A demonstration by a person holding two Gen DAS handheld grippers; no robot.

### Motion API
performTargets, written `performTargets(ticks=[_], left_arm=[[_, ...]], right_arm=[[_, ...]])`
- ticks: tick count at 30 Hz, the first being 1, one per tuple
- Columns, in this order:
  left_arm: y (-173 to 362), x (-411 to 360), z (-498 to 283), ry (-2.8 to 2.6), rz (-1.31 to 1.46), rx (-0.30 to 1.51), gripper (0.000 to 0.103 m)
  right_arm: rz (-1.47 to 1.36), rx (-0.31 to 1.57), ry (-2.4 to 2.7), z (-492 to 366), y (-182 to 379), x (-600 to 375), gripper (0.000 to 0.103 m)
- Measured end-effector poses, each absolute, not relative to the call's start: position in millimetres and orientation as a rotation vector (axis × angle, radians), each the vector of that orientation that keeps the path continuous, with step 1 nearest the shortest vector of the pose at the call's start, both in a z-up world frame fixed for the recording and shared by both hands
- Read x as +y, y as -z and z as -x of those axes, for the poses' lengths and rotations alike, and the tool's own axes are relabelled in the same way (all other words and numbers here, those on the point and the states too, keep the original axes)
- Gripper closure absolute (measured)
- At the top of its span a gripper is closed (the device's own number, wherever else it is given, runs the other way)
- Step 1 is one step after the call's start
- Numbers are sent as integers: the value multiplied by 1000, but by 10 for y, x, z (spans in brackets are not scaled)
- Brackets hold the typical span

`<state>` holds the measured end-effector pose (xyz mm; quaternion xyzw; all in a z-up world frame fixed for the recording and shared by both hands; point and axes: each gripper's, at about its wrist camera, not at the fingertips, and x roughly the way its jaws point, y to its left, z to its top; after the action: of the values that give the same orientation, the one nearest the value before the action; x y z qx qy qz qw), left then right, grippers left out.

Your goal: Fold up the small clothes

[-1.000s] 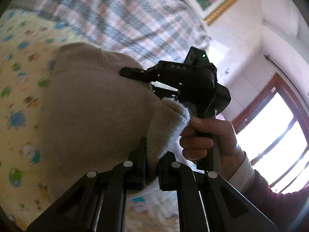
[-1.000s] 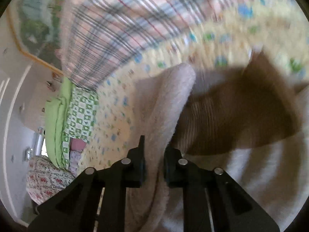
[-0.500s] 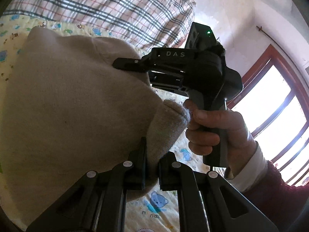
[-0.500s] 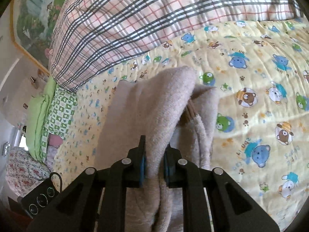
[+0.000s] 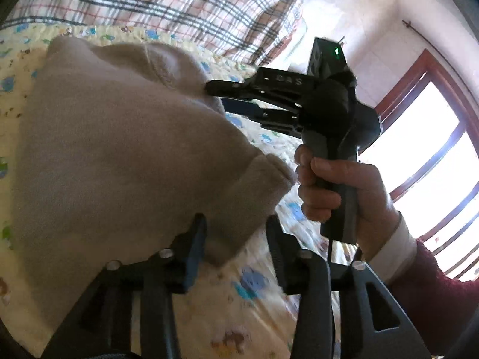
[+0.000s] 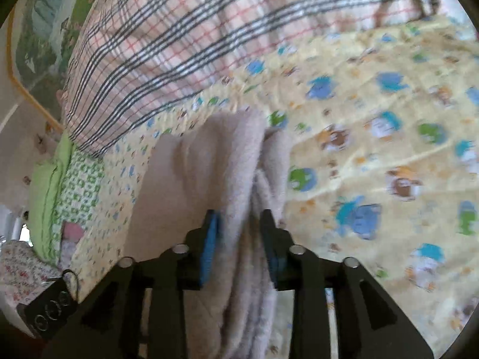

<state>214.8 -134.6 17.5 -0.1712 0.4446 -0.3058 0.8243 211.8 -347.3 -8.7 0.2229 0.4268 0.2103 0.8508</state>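
Note:
A small beige knitted garment [image 5: 113,149] lies folded over on the yellow cartoon-print bedsheet [image 5: 263,299]. My left gripper [image 5: 236,233] is open, its jaws spread on either side of the garment's near corner. My right gripper [image 5: 221,95] shows in the left wrist view, held by a hand, its fingers at the garment's far edge. In the right wrist view the right gripper [image 6: 239,224] is open, with the garment's bunched layers [image 6: 227,167] lying loose between its blue pads.
A pink and grey plaid quilt [image 5: 167,9] is heaped at the back of the bed. Green pillows [image 6: 57,179] and a small black device [image 6: 51,308] lie at the left bed edge. A bright window [image 5: 434,164] is at the right.
Both grippers have opened and let go of the garment, which has come down onto the sheet. Half a second ago each was shut on a fold of it.

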Motion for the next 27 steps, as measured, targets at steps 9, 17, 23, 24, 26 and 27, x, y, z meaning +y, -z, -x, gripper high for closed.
performTargets(ticks=[9,17,23,24,26,27], left_arm=[[-288,-447,-2120,454,495,895,30],[141,8,-2682,359,655,979,27],[445,47,-2976,377,743,1008,20],[448,27,-3000,382,735,1006,20],[445,-51,-3054,398,705,1006,22],[445,-65,-3046,398,699,1003,23]], right_arm=[[-519,959,-447,-2035,253,-3459,26],[-560,999,-489,-2112,414,-3391,25],[-593,1038,-553,-2210,513,-3311,25],[-595,1039,-560,-2221,526,-3295,25],[-594,1043,-578,-2231,547,-3240,30],[-602,1050,-591,-2241,559,-3224,38]])
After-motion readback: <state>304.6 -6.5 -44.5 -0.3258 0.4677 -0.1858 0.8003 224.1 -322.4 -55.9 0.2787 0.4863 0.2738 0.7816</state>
